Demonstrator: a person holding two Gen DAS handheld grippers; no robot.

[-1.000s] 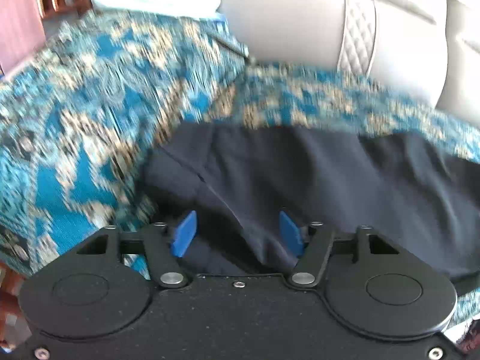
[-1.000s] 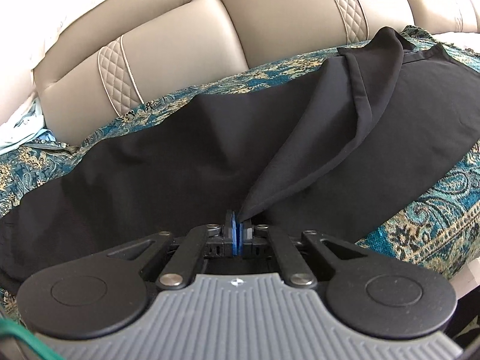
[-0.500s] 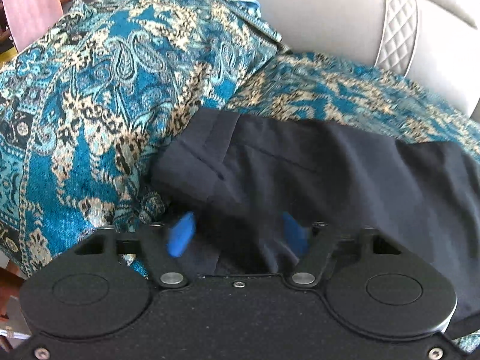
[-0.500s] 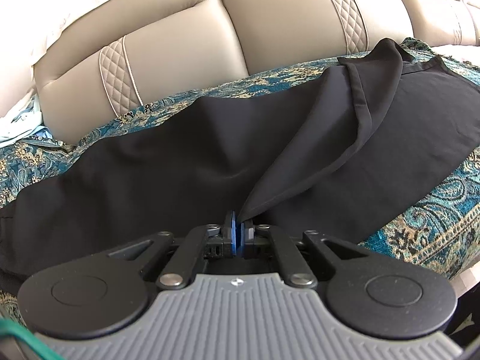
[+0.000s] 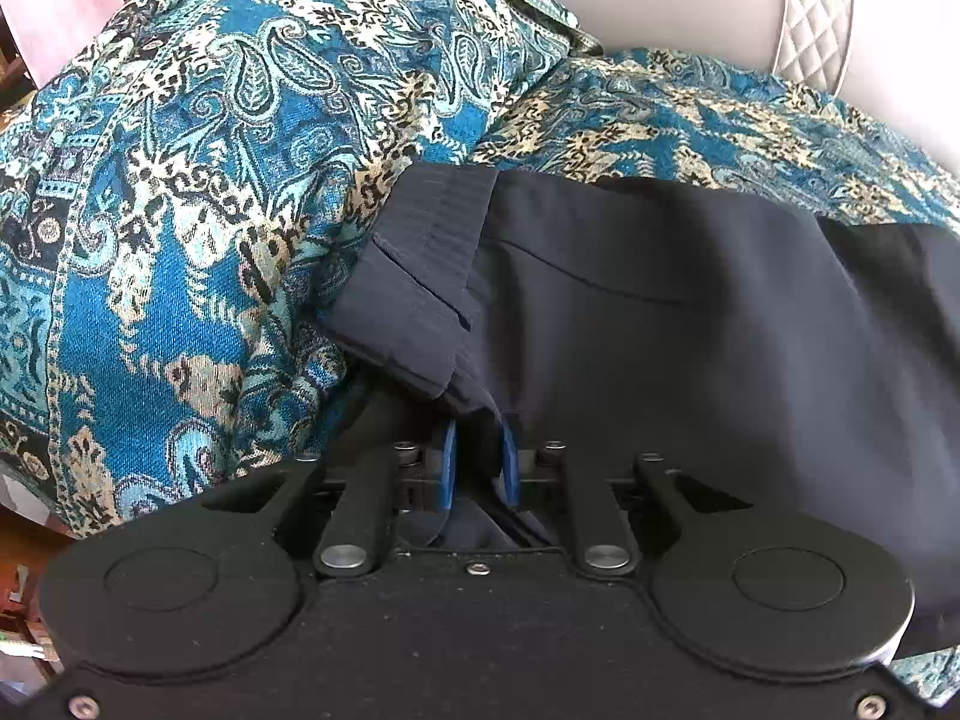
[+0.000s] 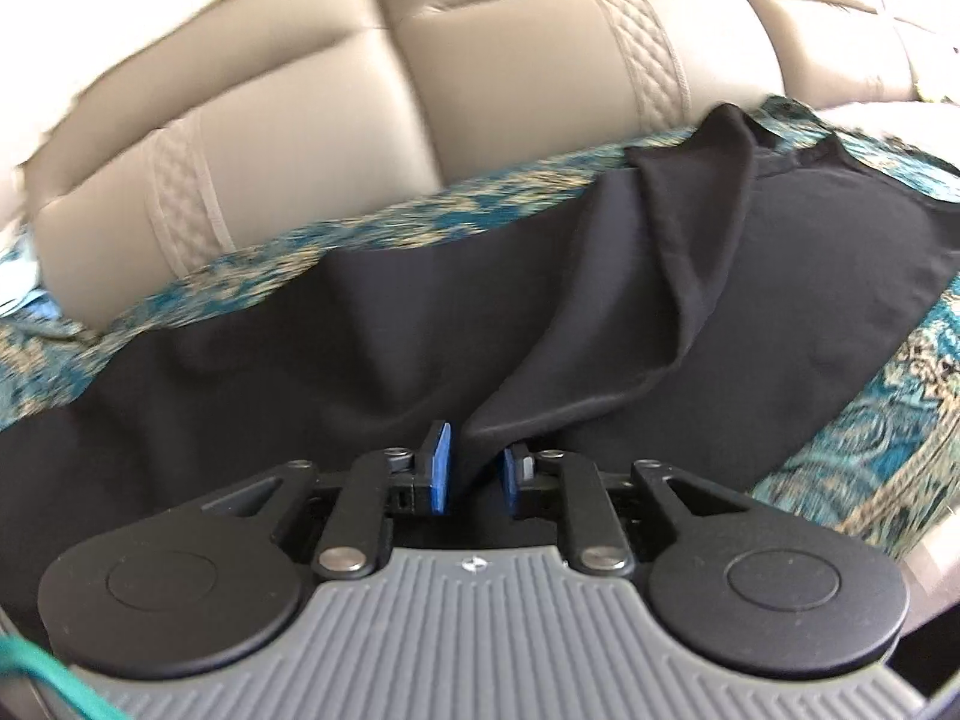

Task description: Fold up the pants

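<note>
No readable text, label, brand, number or sign shows in either wrist view. The only mark is a tiny emblem on the right tool's ribbed grey plastic housing (image 6: 474,630), too small to make out.

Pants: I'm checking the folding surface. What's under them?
The black pants lie on a teal paisley throw draped over a beige sofa; the seat cushion beneath stays covered.

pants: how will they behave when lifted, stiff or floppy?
Likely floppy: the pants sag in a soft draped fold from the right tongs. Probably light and thin, since that fold hangs in smooth creases. The waistband near the left tongs looks thicker, perhaps somewhat firmer to grip.
</note>
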